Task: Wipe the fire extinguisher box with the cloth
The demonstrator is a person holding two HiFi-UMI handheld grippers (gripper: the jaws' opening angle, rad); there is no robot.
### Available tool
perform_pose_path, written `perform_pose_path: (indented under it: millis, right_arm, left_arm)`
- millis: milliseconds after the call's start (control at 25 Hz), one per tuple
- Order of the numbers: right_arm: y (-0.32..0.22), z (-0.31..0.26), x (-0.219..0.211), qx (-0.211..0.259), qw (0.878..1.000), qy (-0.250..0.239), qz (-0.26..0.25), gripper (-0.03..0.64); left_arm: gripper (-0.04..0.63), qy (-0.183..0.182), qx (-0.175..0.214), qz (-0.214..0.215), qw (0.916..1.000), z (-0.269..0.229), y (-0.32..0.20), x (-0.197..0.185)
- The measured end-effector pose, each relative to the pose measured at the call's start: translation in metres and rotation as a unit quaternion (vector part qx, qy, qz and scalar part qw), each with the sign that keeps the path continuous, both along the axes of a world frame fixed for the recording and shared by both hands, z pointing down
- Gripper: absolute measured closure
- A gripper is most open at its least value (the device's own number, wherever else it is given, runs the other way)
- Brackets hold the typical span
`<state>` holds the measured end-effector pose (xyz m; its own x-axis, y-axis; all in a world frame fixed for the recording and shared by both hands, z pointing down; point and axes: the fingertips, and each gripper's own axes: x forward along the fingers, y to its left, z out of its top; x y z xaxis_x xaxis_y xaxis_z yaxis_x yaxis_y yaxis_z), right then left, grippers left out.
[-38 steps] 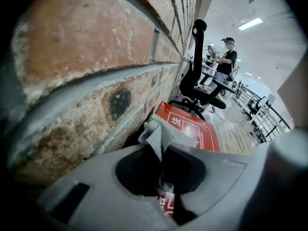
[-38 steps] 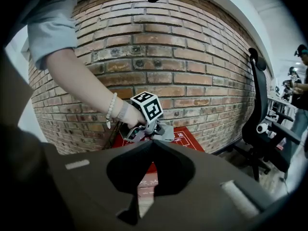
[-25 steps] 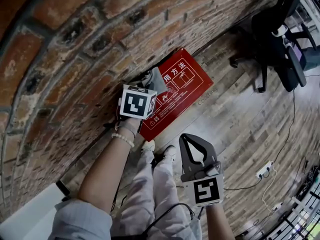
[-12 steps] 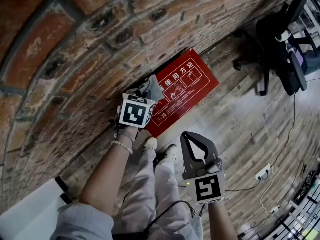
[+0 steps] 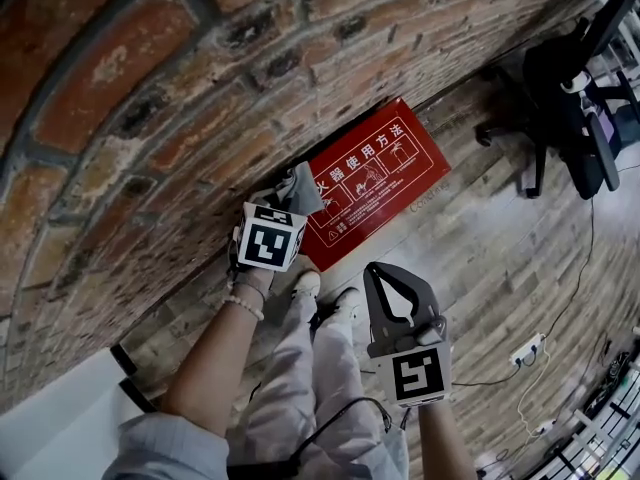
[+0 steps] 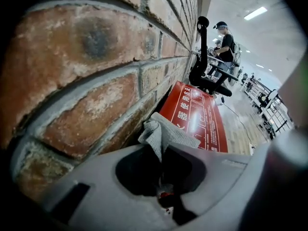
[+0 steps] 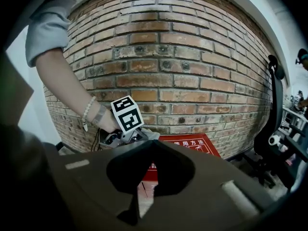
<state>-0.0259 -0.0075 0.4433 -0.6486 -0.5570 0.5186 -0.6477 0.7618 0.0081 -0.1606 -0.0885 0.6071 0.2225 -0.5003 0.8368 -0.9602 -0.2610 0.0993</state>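
Note:
The red fire extinguisher box [image 5: 378, 176] with white print lies on the wood floor against the brick wall [image 5: 150, 118]. My left gripper [image 5: 290, 201] is shut on a grey cloth [image 5: 299, 186], which it holds at the box's left end beside the wall. In the left gripper view the cloth [image 6: 162, 133] bunches out of the jaws, with the box [image 6: 198, 117] just beyond it. My right gripper [image 5: 386, 279] hangs shut and empty over the floor, nearer me than the box. The right gripper view shows the box [image 7: 195, 144] and the cloth [image 7: 147, 134] past its closed tips [image 7: 153, 144].
A black office chair [image 5: 570, 98] stands on the floor to the right of the box. A white power strip [image 5: 527, 346] with cables lies at the lower right. My legs and shoes [image 5: 322, 298] are below the box. A person [image 6: 226, 37] stands far off.
The left gripper has drawn the cloth along the box toward its left end by the wall. The right gripper has stayed about where it was.

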Motion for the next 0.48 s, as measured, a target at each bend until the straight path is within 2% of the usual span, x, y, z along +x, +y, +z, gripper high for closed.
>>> perform_pose_path:
  millis: [480]
  right_arm:
    - [0.004, 0.000, -0.008, -0.002, 1.000, 0.003, -0.009, 0.611]
  left_arm:
    - [0.581, 0.003, -0.001, -0.035, 0.9994, -0.001, 0.026, -0.021]
